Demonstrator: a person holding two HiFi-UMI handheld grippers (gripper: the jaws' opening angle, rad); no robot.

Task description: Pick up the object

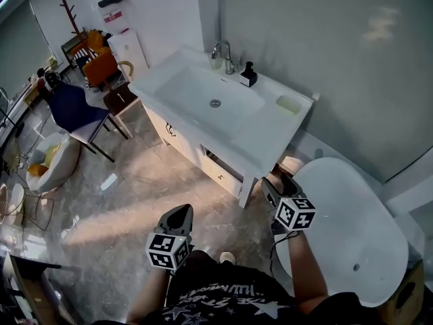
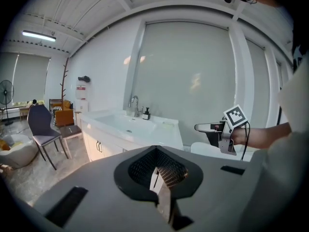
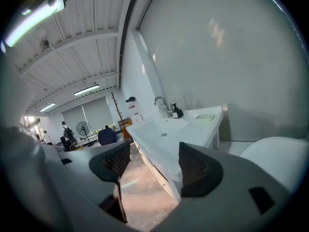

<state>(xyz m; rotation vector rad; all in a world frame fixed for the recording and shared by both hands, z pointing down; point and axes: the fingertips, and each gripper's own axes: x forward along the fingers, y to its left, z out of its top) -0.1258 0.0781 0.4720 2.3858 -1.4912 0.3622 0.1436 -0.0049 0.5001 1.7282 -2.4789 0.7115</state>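
Well, both grippers hang in the air short of the white vanity [image 1: 267, 141], and neither touches anything. The left gripper [image 1: 178, 215] has its jaws pressed together with nothing between them. The right gripper [image 1: 276, 180] has its jaws spread apart, and through the gap only the vanity's front and the floor show. The right one sits ahead of the left, close to the vanity's near corner; the left is further back, above the floor tiles.

Well ahead of both, at the far edge of the counter, a dark pump bottle [image 1: 248, 77] stands just beside the faucet [image 1: 222, 51]. A pale green block [image 1: 289, 103] lies on the counter ahead of the right gripper, apart from the bottle. Which of the two is the object to pick up cannot be told, and the green block is too small to identify.

To the right of the right gripper lies a white bathtub [image 1: 352, 235], its near end partly hidden behind the person's forearm and shirt. Far to the left of the left gripper stands a blue chair [image 1: 73, 108]; the clutter beyond it is too small to name.
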